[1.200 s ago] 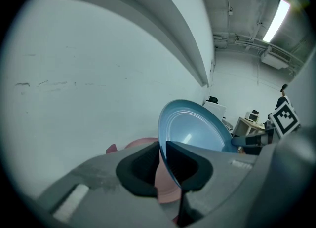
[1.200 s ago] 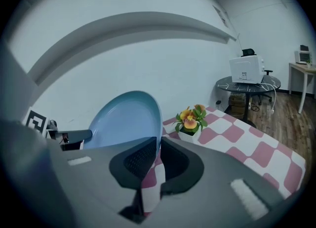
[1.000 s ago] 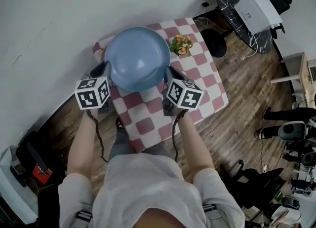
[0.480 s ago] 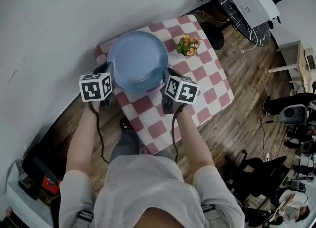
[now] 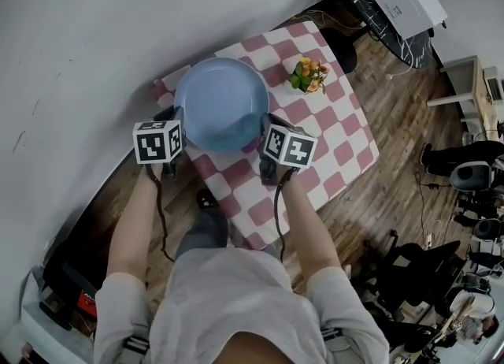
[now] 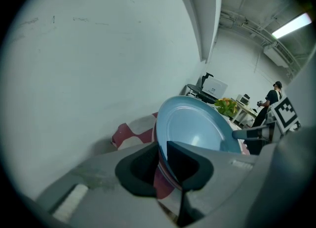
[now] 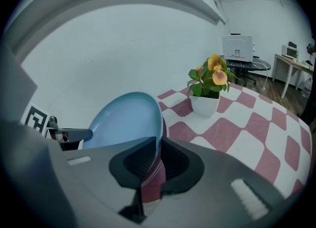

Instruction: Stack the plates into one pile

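Both left gripper (image 6: 160, 159) and right gripper (image 7: 159, 162) pinch the blue plate (image 5: 220, 102), narrow jaws just opening; we are placing it, release comes next.

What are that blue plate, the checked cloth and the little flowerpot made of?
The plate looks like glazed ceramic or hard plastic: its pale blue surface is smooth with a soft sheen, which fits either. The cloth seems to be woven fabric: it is matte, with red and white checks, and it bunches at the table corner. The flowerpot is plain, smooth white, probably ceramic or plastic.
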`<state>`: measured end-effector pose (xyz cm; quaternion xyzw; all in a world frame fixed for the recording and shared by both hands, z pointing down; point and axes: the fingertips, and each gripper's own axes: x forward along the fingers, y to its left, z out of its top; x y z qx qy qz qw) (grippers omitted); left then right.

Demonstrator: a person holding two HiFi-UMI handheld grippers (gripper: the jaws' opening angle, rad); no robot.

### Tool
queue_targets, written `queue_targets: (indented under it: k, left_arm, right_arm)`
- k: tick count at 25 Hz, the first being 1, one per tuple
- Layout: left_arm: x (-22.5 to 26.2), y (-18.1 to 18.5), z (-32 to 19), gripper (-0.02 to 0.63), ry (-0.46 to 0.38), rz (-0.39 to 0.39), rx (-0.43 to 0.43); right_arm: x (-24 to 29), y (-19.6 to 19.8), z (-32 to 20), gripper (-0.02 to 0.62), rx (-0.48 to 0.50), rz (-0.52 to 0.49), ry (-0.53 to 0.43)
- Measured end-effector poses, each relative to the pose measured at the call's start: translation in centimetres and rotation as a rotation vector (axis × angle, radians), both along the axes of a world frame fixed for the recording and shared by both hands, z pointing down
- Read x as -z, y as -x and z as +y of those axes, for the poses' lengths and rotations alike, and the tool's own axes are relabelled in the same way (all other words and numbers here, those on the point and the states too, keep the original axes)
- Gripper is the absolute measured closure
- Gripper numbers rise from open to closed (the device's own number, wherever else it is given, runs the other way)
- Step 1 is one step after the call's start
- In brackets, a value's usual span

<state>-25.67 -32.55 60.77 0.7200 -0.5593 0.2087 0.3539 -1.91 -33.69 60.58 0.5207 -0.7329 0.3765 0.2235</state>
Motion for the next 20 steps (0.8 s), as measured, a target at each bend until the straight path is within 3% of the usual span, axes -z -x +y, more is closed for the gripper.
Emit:
queue_targets:
  k: [14,20]
  left_arm:
    - [-0.6,-0.4,-0.4,0.516,-0.013,0.001,-0.095]
    - [-0.3,-0.8,-0.5,0.421,-0.051,-0.010,-0.118]
  right_arm:
    - [-1.5,-0.1,0.0,0.555,-0.021,0.084,0.037]
    - [-1.3,0.1,0.0,0.548,0.005,0.137,0.000]
